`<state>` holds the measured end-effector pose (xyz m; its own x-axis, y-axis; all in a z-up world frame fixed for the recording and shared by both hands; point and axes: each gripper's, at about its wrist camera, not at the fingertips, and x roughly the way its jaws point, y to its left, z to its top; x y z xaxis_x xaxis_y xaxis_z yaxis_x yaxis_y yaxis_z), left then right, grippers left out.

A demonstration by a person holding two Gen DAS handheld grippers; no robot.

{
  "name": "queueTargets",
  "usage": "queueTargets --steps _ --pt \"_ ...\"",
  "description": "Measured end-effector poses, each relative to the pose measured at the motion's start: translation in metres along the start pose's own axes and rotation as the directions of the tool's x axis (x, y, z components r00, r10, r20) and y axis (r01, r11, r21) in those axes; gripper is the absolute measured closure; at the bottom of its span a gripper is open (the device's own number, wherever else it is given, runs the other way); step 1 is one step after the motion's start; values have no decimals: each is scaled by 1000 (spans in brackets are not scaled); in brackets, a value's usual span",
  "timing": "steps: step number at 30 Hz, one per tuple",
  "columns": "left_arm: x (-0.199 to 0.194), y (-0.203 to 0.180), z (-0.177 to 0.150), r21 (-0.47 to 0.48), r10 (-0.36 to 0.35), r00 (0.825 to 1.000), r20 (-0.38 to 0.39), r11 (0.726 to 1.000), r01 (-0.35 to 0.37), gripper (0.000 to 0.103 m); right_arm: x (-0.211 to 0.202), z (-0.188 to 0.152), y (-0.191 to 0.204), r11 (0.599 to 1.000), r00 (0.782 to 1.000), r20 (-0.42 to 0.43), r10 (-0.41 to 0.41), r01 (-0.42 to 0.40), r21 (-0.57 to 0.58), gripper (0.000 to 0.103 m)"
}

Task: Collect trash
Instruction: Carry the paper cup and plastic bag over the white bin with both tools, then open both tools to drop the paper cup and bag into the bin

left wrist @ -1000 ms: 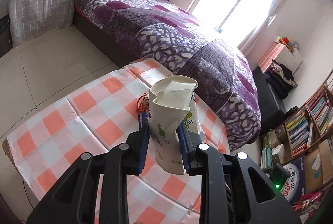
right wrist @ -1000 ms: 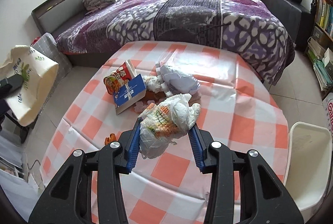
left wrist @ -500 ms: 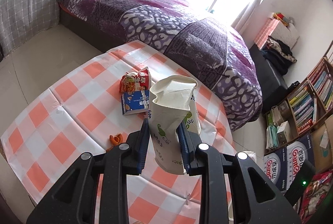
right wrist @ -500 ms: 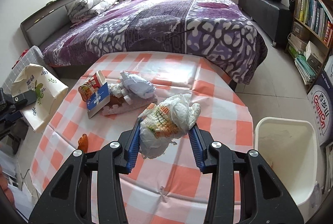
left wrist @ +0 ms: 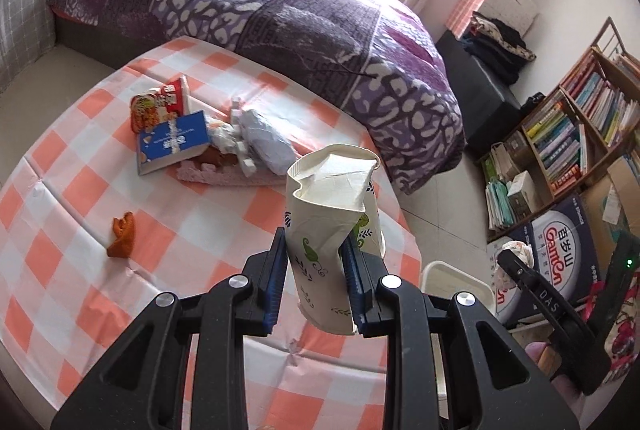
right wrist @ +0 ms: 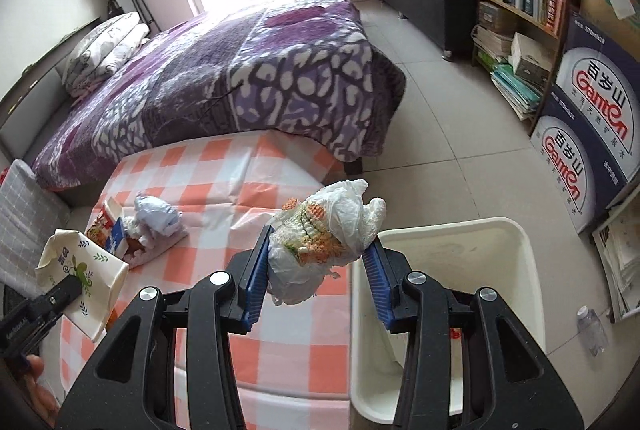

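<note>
We hold right claw point(right wrist: 318, 270) pinching plastic wad point(right wrist: 320, 242) beside bin point(right wrist: 520, 254), likely for drop; left claw point(left wrist: 316, 280) clamps crushed cup point(left wrist: 332, 230) above worktop point(left wrist: 60, 230)

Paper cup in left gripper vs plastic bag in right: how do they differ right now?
Material: the paper cup is stiff white card with green leaf print, creased at the rim; the plastic bag is a soft crumpled wad with orange showing inside.
Position: the cup hangs over the checked table; the bag is at the table edge beside the white bin.
Shared: each is clamped, by the left gripper and right gripper, off the table.
</note>
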<state>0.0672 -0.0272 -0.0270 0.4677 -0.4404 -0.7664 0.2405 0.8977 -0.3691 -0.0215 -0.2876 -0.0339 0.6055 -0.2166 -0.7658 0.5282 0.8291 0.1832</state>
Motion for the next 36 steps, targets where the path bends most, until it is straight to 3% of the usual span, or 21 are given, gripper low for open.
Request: queueTargets --steps 7,11,19,29,31,32,36 --pt "33 -57 -28 61 -99 989 -107 993 105 76 -4 8 -67 991 998 -42 -50 55 121 58" --pt "52 -91 -45 93 -147 975 -166 982 164 75 -11 10 -97 981 997 -42 -68 74 177 37" --pt "86 -142 -80 148 -175 947 -271 964 220 75 -18 17 -152 944 995 -39 -90 98 315 25" --pt "105 -181 -114 212 -196 914 -356 935 283 74 -23 20 -184 914 995 -27 -96 99 393 24" --pt "108 -186 -118 222 -201 906 -373 929 297 63 -24 20 -186 913 994 -27 -102 104 394 23" --pt "109 -186 -120 216 -205 901 -381 928 302 51 -23 20 -187 911 994 -28 -103 105 398 22" --pt "112 -179 -118 196 -206 896 -394 933 301 50 -22 19 -184 910 994 -33 -100 104 402 19"
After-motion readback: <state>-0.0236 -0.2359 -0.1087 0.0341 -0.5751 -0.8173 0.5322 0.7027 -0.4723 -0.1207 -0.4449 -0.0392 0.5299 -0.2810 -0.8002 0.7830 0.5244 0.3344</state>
